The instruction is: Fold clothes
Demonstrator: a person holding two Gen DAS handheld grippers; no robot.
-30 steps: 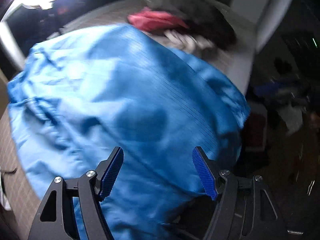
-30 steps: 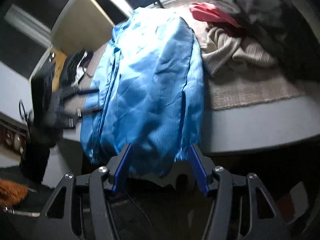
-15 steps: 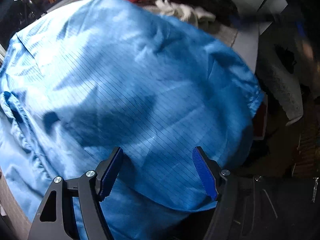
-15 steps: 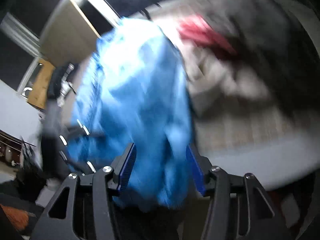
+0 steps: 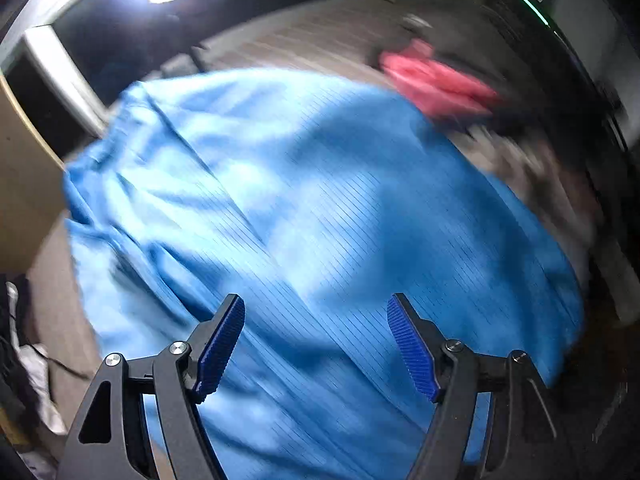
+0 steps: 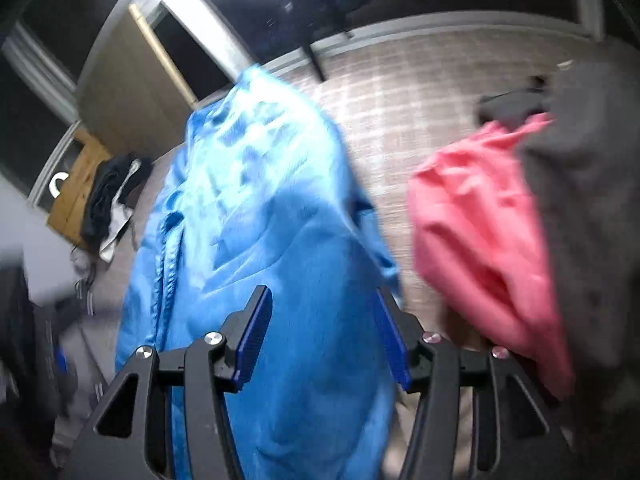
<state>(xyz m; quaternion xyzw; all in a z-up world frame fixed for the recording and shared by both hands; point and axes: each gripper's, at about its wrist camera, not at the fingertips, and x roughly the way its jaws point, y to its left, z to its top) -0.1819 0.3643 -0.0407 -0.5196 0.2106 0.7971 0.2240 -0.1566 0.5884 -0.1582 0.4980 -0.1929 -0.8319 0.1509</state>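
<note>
A shiny blue garment with fine dark stripes lies spread over the bed and fills most of the left wrist view. It also shows in the right wrist view, running lengthwise away from the camera. My left gripper is open and hovers just above the blue cloth, holding nothing. My right gripper is open, low over the near part of the garment, its jaws on either side of the cloth and not closed on it. Both views are blurred by motion.
A pink-red garment and a dark grey one lie piled to the right; the pink one also shows in the left wrist view. The checked beige bedspread runs behind. A wooden cabinet with dark clothes stands left.
Both grippers have swung over the bed. The right one has moved forward from the bed's edge to low over the blue garment, near the pink one. Both jaws stayed open.
</note>
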